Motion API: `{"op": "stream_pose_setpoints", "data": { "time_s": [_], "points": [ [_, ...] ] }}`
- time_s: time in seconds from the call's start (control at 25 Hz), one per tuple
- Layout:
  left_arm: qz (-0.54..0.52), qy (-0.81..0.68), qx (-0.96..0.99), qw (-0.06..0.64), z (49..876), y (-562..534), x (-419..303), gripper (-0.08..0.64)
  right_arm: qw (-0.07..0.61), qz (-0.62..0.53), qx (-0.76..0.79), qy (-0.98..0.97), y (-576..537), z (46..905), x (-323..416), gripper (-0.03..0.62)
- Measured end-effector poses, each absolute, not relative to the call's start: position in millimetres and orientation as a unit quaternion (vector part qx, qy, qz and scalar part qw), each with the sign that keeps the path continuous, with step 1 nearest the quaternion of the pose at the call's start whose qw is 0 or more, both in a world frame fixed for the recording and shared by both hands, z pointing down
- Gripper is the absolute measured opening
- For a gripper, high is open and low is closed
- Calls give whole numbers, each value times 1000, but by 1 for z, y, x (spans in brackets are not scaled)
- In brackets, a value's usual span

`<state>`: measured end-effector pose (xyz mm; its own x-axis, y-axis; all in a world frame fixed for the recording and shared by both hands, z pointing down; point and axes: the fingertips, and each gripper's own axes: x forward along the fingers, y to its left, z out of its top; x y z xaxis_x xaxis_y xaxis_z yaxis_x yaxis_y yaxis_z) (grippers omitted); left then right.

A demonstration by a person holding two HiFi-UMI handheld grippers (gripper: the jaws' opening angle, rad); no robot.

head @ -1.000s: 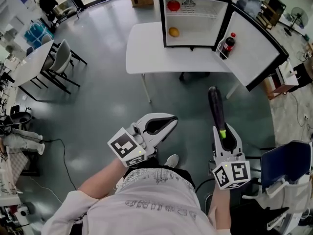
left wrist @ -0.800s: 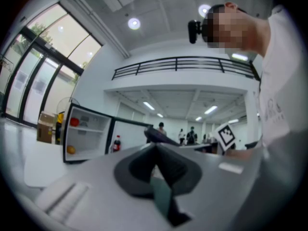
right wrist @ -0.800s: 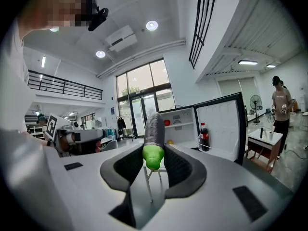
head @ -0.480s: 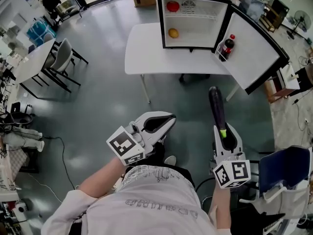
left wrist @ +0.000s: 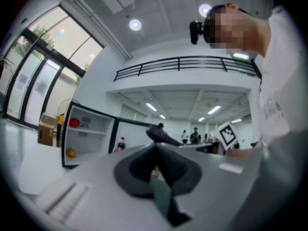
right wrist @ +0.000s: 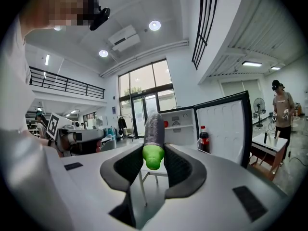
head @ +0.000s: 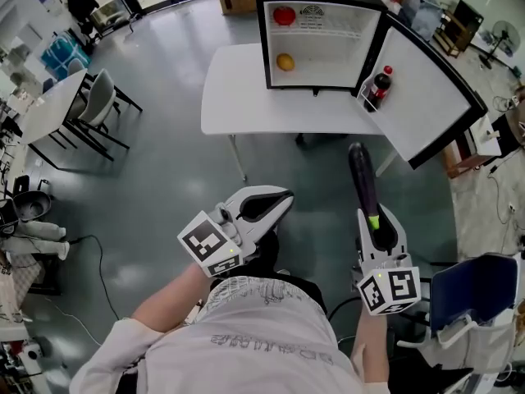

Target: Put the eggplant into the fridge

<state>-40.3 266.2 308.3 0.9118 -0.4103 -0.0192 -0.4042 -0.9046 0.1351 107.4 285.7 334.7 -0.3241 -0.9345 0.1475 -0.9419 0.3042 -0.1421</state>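
A long dark purple eggplant [head: 362, 183] with a green stem end [right wrist: 153, 157] sticks forward out of my right gripper [head: 376, 230], which is shut on the stem end. In the right gripper view the eggplant [right wrist: 155, 126] points at the small fridge [right wrist: 180, 124]. That fridge [head: 320, 43] stands on a white table [head: 246, 97], with its door [head: 426, 84] swung wide to the right. My left gripper [head: 264, 208] is held beside the right one, shut and with nothing in it. Its pads [left wrist: 166, 165] meet.
Inside the fridge are a red fruit [head: 284, 15] on the upper shelf and an orange one [head: 285, 61] below. A cola bottle [head: 378, 87] stands in the door rack. Chairs and a table [head: 94, 97] are at the left, and a blue chair [head: 476, 290] is at the right.
Both grippers have moved forward together. The table and fridge have slid slightly down and left in the head view. The grip on the eggplant is the same.
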Motion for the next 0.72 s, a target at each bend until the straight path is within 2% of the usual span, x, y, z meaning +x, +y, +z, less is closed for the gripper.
{"op": "stream_pose_setpoints", "data": {
  "time_s": [0.72],
  "points": [
    [-23,-213,972,93,331,146,-52,8,34,126,584,-801,168,357,98,132]
  ]
}}
